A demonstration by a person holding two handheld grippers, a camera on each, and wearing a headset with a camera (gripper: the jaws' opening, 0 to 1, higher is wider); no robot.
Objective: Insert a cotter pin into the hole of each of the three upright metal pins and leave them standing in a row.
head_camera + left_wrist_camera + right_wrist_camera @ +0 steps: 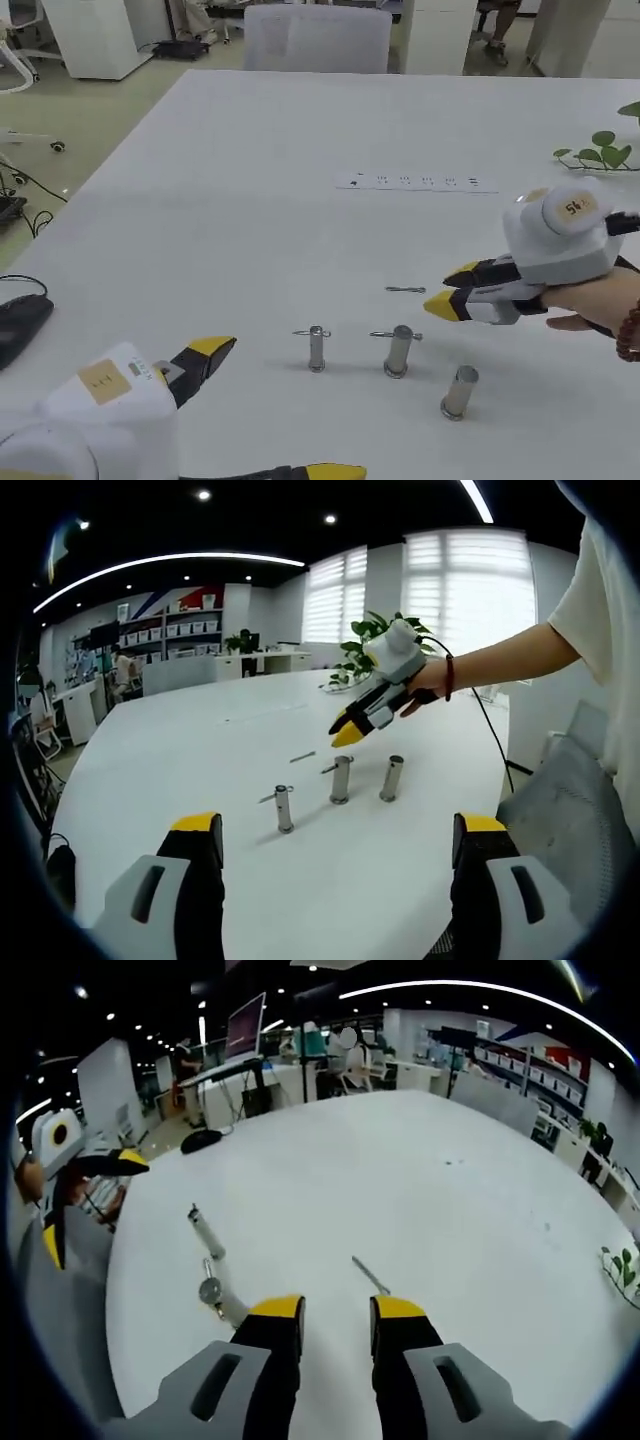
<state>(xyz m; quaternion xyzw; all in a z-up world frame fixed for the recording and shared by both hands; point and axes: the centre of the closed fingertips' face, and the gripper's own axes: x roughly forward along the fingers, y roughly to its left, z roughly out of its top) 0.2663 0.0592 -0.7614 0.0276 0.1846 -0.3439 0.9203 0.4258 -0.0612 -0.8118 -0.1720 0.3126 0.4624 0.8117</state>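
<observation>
Now it's two fitted, one bare, and both sets of jaws empty.
On the white table [250,180], well back from its far edge, three upright grey metal cylinder pins stand in a loose row. The left pin [316,348] has a fitted cotter pin [303,332] through its top. The middle pin [398,352] has a second fitted cotter pin [383,335]. The right pin [459,391], bare-topped, sits slightly nearer the person. A loose silver cotter pin [405,290] lies flat just beyond the middle pin. The yellow-tipped right gripper [450,289] hovers just beside it, jaws slightly parted, gripping nothing. The left gripper [273,408] hangs toward the table's near edge, jaws spread wide.
</observation>
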